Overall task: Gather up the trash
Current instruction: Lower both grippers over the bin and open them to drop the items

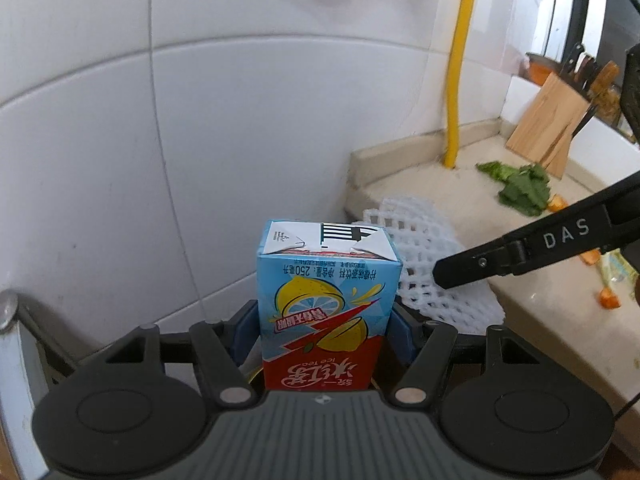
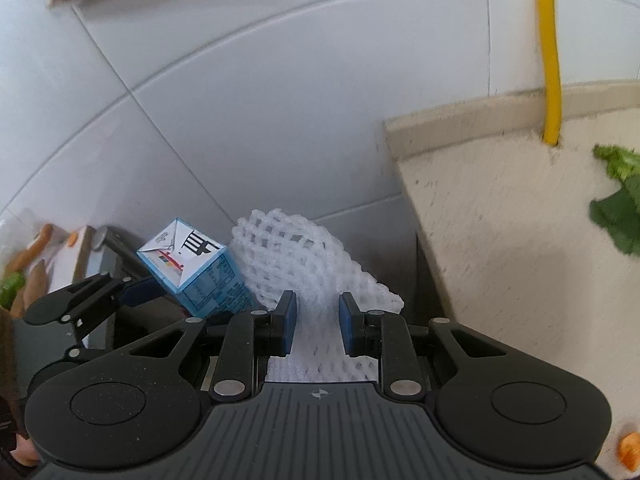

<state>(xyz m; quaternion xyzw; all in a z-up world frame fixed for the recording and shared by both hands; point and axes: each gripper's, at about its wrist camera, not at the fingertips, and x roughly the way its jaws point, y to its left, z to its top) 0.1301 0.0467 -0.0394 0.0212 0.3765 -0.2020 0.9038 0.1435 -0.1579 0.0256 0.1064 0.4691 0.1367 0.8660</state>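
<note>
The left tongs (image 1: 324, 332) are clamped on a drink carton (image 1: 326, 304), their blue pads pressed against its two sides at the bottom centre of the left wrist view. The carton stands upright between the jaws, blue above with a lemon picture and red below, its white folded top facing the tiled wall (image 1: 200, 140). The jaws sit about half open, as wide as the carton.

The right tongs (image 2: 318, 320) hold a white foam net (image 2: 304, 264), a fruit sleeve of open mesh. The net runs between the two blue pads at the lower centre of the right wrist view and bulges out beyond them towards the wall; the jaws are narrowly apart, pinching the soft foam. In the same view the carton (image 2: 200, 272) appears tilted just left of the net, touching it, with the left tongs (image 2: 136, 294) gripping it from the lower left.

In the left wrist view the net (image 1: 424, 264) lies just behind and to the right of the carton, and one black arm of the right tongs (image 1: 520, 252) crosses the right side of the frame.

A beige counter (image 1: 540, 300) fills the right of both views. On it lie green leaves (image 1: 520, 188) and small orange scraps (image 1: 608, 300). A yellow pipe (image 1: 460, 80) runs down the wall to the counter, and a wooden knife block (image 1: 548, 128) stands at the upper right.
</note>
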